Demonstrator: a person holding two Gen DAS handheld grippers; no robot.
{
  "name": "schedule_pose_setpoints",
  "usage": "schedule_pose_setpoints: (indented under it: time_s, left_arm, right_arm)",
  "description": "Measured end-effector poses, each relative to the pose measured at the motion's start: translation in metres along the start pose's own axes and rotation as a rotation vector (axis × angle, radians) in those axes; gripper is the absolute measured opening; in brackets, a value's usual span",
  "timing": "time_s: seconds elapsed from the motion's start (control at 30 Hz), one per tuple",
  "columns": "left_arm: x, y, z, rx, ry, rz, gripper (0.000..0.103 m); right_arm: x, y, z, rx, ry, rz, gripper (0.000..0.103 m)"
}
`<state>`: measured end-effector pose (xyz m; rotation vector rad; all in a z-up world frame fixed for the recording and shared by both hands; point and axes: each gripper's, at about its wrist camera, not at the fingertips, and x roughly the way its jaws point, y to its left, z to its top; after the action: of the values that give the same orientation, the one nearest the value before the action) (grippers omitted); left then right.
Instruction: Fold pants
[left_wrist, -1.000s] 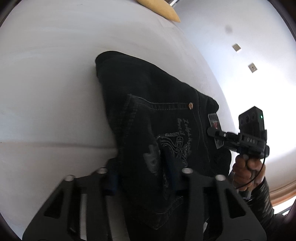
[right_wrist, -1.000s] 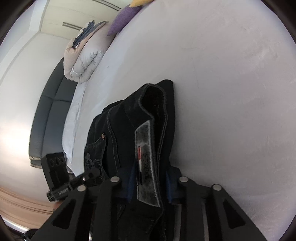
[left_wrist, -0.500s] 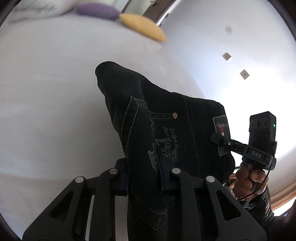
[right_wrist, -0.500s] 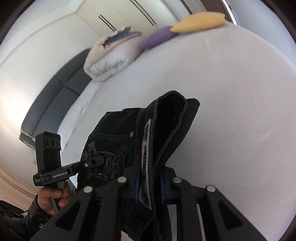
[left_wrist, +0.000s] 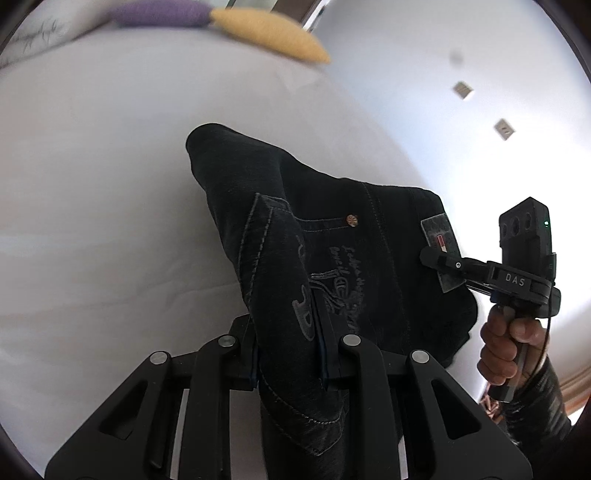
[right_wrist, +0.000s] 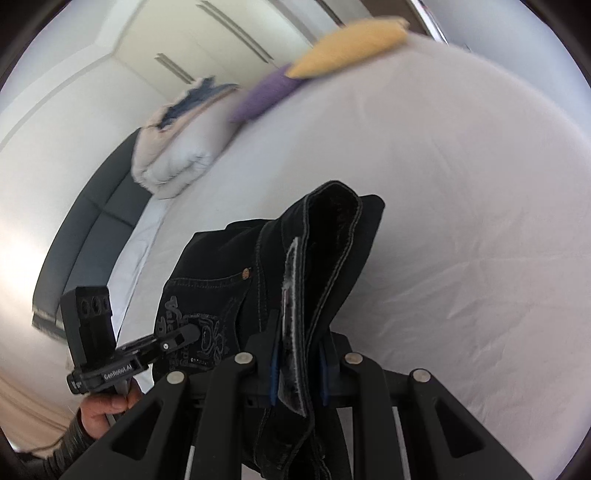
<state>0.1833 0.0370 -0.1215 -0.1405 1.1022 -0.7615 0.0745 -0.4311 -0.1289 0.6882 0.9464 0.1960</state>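
Both units are now lifting the pants (left_wrist: 332, 266) off the bed (left_wrist: 110, 221) vs. a sec ago; fold is starting. L gripper (left_wrist: 288, 354) is clamping the pocket edge, R gripper (right_wrist: 295, 369) the waistband, jaws nearly closed on denim. Long axis is running waistband-near to far end, sagging bedward.

Ahead of me a white bed (right_wrist: 461, 221) spreads wide. At its far end a yellow cushion (right_wrist: 351, 48) lies touching a purple cushion (right_wrist: 266, 92). Beside them sits a folded pale duvet (right_wrist: 173, 155), and a dark grey headboard (right_wrist: 85, 236) runs along the bed's edge.
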Motion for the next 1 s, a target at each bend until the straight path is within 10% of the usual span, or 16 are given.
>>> schedule_pose_setpoints:
  time_s: [0.3,0.5,0.73,1.0]
  left_arm:
    - [0.009,0.022,-0.014,-0.035,-0.028,-0.025,0.038]
    - [-0.023,-0.010,-0.041,0.048,-0.118,0.091,0.041]
    - [-0.122,-0.080,-0.088,0.280,-0.500,0.443,0.098]
    - [-0.229,-0.146,-0.146,0.345,-0.906,0.693,0.103]
  right_arm:
    - [0.012,-0.036,-0.009,0.100,-0.012,0.051,0.036]
    - [-0.010,-0.020,-0.017,0.101,-0.061,-0.054,0.051]
    - [-0.083,0.026,-0.056,0.024,-0.238,-0.162,0.067]
    - [-0.196,0.120,-0.113,-0.196,-0.597,-0.324,0.098]
